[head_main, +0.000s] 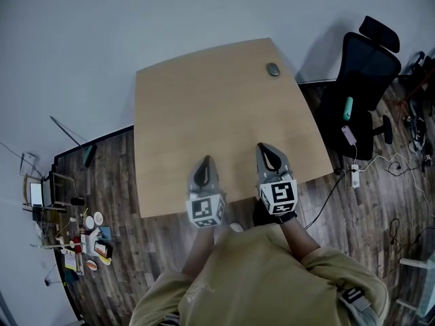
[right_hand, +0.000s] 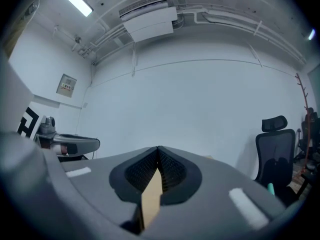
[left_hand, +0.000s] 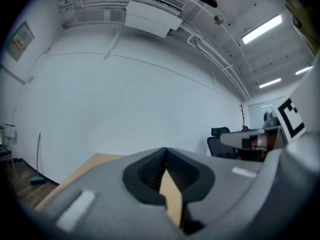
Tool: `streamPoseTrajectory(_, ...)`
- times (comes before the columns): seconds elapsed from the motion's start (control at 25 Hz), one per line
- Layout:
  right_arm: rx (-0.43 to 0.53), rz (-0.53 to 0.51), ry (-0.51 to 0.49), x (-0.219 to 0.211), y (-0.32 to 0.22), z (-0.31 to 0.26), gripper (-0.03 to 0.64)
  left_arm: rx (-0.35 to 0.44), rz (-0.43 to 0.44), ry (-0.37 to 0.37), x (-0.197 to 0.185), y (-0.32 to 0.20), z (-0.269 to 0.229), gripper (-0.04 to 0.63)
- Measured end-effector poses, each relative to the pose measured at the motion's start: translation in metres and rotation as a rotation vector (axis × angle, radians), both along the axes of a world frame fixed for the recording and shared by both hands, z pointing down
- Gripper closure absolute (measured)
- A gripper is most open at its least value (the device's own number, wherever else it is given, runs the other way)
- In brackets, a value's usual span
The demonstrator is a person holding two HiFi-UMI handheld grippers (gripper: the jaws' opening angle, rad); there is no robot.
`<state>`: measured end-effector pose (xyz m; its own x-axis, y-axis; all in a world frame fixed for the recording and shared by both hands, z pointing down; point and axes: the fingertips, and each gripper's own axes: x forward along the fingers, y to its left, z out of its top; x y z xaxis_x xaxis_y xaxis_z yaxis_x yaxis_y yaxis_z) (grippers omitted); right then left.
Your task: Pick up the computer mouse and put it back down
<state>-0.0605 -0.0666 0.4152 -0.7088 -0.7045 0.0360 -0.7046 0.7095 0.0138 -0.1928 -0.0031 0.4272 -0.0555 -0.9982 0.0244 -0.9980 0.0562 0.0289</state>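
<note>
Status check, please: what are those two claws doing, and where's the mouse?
Left gripper and right gripper both shut, empty, over near edge of table. Computer mouse lying at far right corner, untouched. Nothing on the tabletop between.

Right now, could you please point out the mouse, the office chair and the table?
mouse [head_main: 273, 69], head view, middle of its top.
office chair [head_main: 370, 66], head view, its backrest.
table [head_main: 204, 114], head view, bare wood top.

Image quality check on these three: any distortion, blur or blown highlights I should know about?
Head view: fisheye bows the table edges; even light, mouse small but sharp. Left gripper view: dark vignetted corners, near jaws soft, strip light clipped. Right gripper view: same vignette and soft jaws, strip light clipped at upper left.
</note>
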Motion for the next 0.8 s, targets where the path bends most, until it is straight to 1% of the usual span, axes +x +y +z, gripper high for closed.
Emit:
streamPoseTrajectory(0.32, -0.009, 0.0, 0.016, -0.007, 0.004, 0.012, 0.611, -0.024, 0.008, 0.001, -0.002, 0.002, 0.013, 0.597)
streamPoseTrajectory(0.48, -0.019, 0.004, 0.021, -0.013, -0.003, 0.014, 0.611, -0.026, 0.015, 0.008, -0.007, -0.004, 0.014, 0.597)
streamPoseTrajectory(0.8, -0.031, 0.0, 0.034, -0.024, -0.023, 0.02, 0.611, -0.059, 0.005, 0.031, -0.022, -0.025, 0.029, 0.595)
